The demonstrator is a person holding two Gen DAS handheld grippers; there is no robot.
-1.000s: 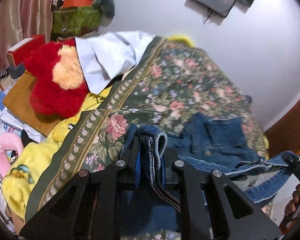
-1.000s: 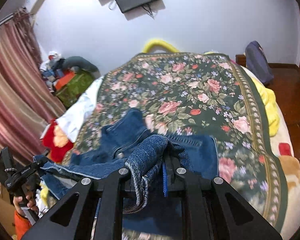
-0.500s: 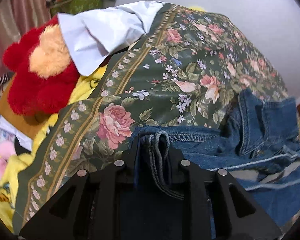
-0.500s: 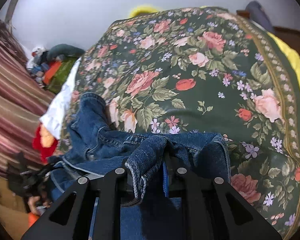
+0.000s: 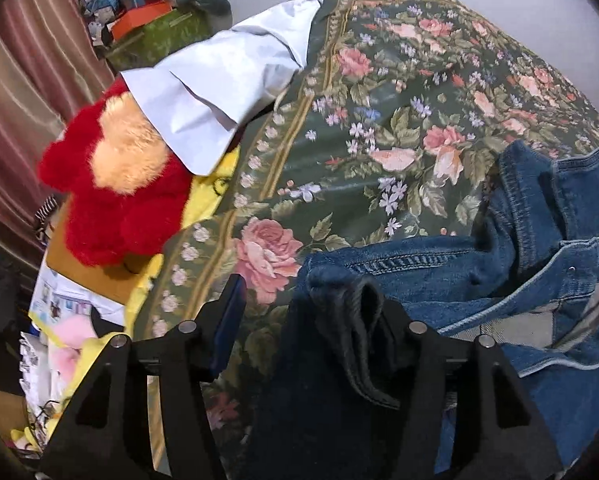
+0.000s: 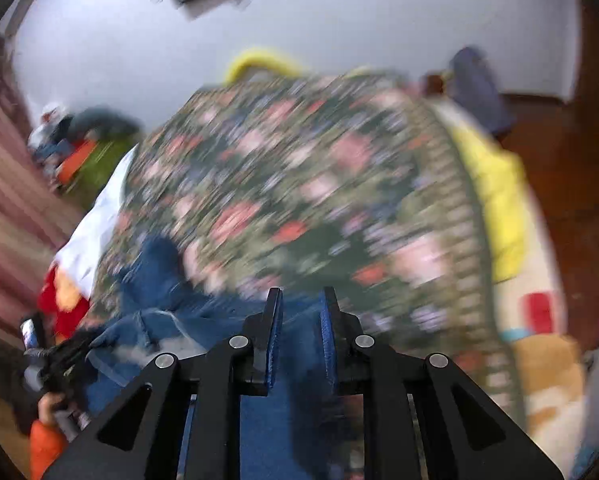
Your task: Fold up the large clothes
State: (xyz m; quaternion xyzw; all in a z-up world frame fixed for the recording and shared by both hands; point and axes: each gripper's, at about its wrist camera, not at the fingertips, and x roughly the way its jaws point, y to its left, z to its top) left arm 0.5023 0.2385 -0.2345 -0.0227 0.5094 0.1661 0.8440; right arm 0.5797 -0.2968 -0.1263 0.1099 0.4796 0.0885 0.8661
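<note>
**A:** Where is the garment?

**B:** The denim jacket (image 5: pixel 519 264) lies crumpled on the bed's floral bedspread (image 5: pixel 379 140), toward the near edge. One doubled edge of it, a thick bunched roll of denim (image 5: pixel 359 320), sits between the fingers of the left gripper (image 5: pixel 311 312).

**A:** Is the left one gripping it?

**B:** No. Its jaws stand wide apart. The roll rests against the right-hand finger, and the left-hand finger is off the cloth with bedspread showing in the gap, so nothing is pinched.

**A:** And the right gripper (image 6: pixel 299 312)?

**B:** Its view is badly blurred, but the two blue-padded fingers are parted with a narrow gap and I see no fabric clamped between them. Blue denim lies below and beyond it on the bed.

**A:** So the step in hand?

**B:** I judge it to be letting go after laying an edge down. To do it well, draw both grippers back low and straight so the pads don't snag the roll and drag it out of line. Then smooth the bunched part flat before the next fold, since thick denim springs back. The red plush toy (image 5: pixel 115 184) and white cloth (image 5: pixel 219 92) at the bed's side are well clear.
</note>
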